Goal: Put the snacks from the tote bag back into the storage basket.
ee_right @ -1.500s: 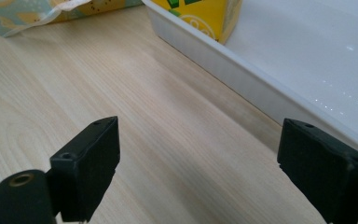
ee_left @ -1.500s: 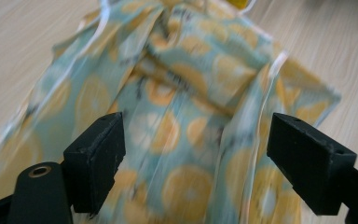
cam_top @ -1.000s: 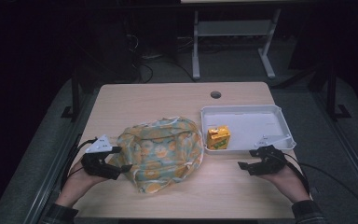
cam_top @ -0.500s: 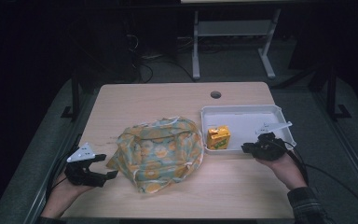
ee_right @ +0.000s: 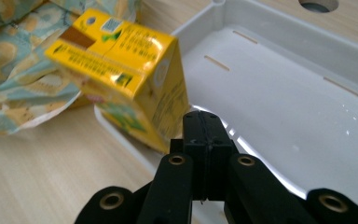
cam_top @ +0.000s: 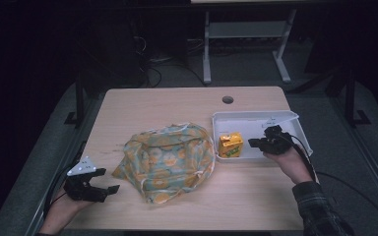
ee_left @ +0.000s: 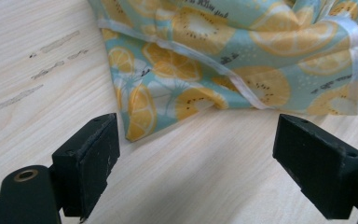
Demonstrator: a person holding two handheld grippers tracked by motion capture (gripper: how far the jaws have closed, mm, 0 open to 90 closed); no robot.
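A crumpled cloth bag (cam_top: pixel 170 160) with a citrus print lies mid-table. To its right, a white tray (cam_top: pixel 275 120) holds a yellow juice carton (cam_top: pixel 230 145) at its left end. My right gripper (cam_top: pixel 256 144) hovers over the tray just right of the carton. In the right gripper view it (ee_right: pixel 204 122) is shut on nothing, its tips close beside the carton (ee_right: pixel 121 65) over the tray (ee_right: pixel 284 93). My left gripper (cam_top: pixel 109 190) rests open near the front left corner, short of the bag. In the left gripper view the jaws (ee_left: pixel 200 140) stand wide apart, with the bag's hem (ee_left: pixel 242 56) ahead.
A round cable hole (cam_top: pixel 228 100) sits at the table's far edge. Scuff marks (ee_left: pixel 42 60) show on the wood left of the bag. The cloth (ee_right: pixel 14 70) lies against the tray's left wall. Desk legs and cables stand on the floor beyond the table.
My left gripper has drawn back from the bag's left edge toward the front left corner. The right gripper has moved forward over the tray, nearer the carton.
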